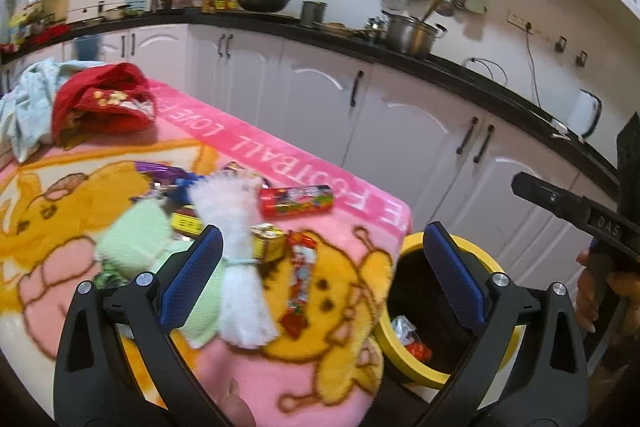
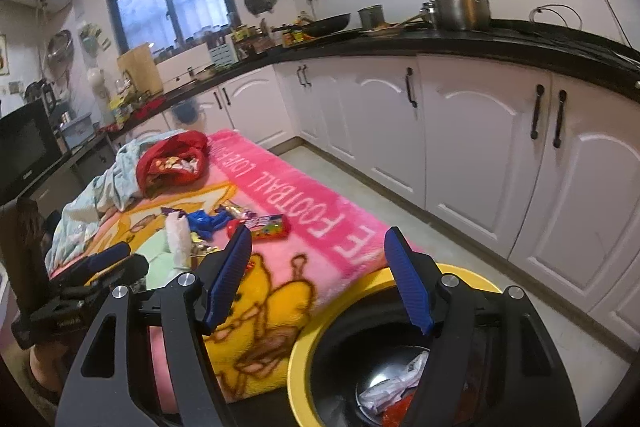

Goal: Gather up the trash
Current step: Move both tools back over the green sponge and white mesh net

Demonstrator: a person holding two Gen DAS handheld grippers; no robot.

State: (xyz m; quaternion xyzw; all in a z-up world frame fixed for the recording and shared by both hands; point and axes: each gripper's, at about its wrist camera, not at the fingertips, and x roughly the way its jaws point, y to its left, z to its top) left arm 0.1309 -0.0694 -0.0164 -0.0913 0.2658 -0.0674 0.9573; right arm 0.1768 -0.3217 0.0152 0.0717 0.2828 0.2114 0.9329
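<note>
Here, a red candy wrapper (image 1: 299, 283) is seen lying on the pink blanket (image 1: 352, 205), its long axis running away from the camera, just ahead of the left gripper (image 1: 324, 267) and between its spread, empty jaws. It is flanked by a white fluffy bundle (image 1: 240, 251), with a red tube (image 1: 295, 201) farther off. The yellow-rimmed bin (image 2: 304, 347), already holding scraps, is placed beside the blanket's edge, under the right gripper (image 2: 320, 279), likewise spread and empty. The left is judged nearer.
</note>
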